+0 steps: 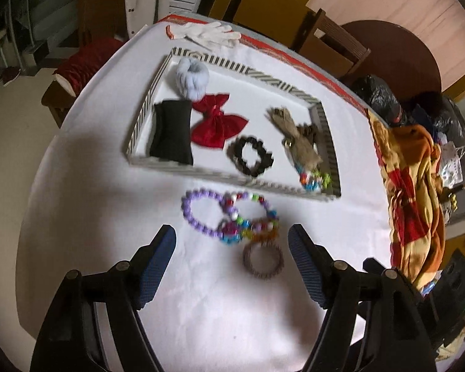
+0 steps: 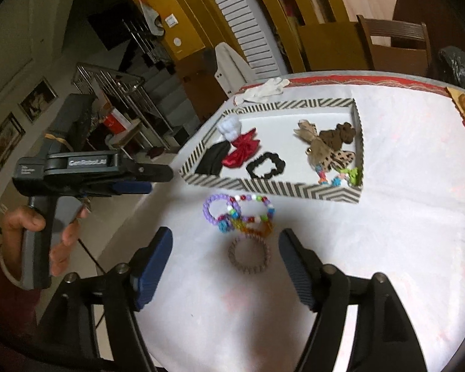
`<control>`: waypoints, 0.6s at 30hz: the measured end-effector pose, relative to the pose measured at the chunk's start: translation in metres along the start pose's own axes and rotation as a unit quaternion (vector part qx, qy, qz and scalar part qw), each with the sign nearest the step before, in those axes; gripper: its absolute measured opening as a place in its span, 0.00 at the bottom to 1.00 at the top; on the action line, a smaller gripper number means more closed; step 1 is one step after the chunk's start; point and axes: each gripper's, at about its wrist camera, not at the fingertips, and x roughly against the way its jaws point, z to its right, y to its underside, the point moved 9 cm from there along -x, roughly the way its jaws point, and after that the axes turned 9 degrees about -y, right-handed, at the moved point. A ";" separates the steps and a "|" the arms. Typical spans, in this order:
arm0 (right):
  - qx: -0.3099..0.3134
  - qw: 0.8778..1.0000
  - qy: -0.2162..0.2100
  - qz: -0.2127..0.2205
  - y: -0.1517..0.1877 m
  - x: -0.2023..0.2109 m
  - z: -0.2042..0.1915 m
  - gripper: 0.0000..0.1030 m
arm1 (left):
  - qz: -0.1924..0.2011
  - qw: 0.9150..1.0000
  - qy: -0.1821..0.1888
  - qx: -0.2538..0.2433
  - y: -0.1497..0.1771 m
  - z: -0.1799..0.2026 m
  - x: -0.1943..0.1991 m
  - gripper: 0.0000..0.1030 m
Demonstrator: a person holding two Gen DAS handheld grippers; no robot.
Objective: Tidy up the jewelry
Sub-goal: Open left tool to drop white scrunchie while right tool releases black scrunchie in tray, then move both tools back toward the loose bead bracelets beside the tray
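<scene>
Bead bracelets (image 1: 229, 220) tangled on tablecloth before tray's (image 1: 229, 179) near edge; brown coil bracelet (image 2: 249, 253) beside. Right gripper (image 2: 224, 254) spread, empty; left gripper (image 1: 232, 248) spread. Risk: pinching one drags others.

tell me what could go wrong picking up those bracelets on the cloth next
1. The purple bead bracelet, the multicoloured bead bracelet and the orange bead bracelet overlap in a heap, so lifting one may drag the others along.
2. The brown coil band lies flat on the white cloth; the open right hand-held gripper could pinch cloth with it.
3. The striped tray is crowded near its right end, so beads could land on the pieces there.
</scene>
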 end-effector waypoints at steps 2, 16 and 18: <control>-0.001 1.000 0.006 -0.010 0.008 -0.001 0.002 0.73 | -0.002 1.000 -0.002 0.002 0.008 -0.003 -0.001 0.84; -0.015 0.997 0.037 -0.060 0.031 -0.038 0.024 0.73 | -0.035 0.998 -0.051 0.006 0.041 -0.028 -0.033 0.63; -0.015 0.996 0.051 -0.070 0.027 -0.046 0.030 0.73 | -0.042 0.997 -0.058 0.011 0.039 -0.032 -0.040 0.63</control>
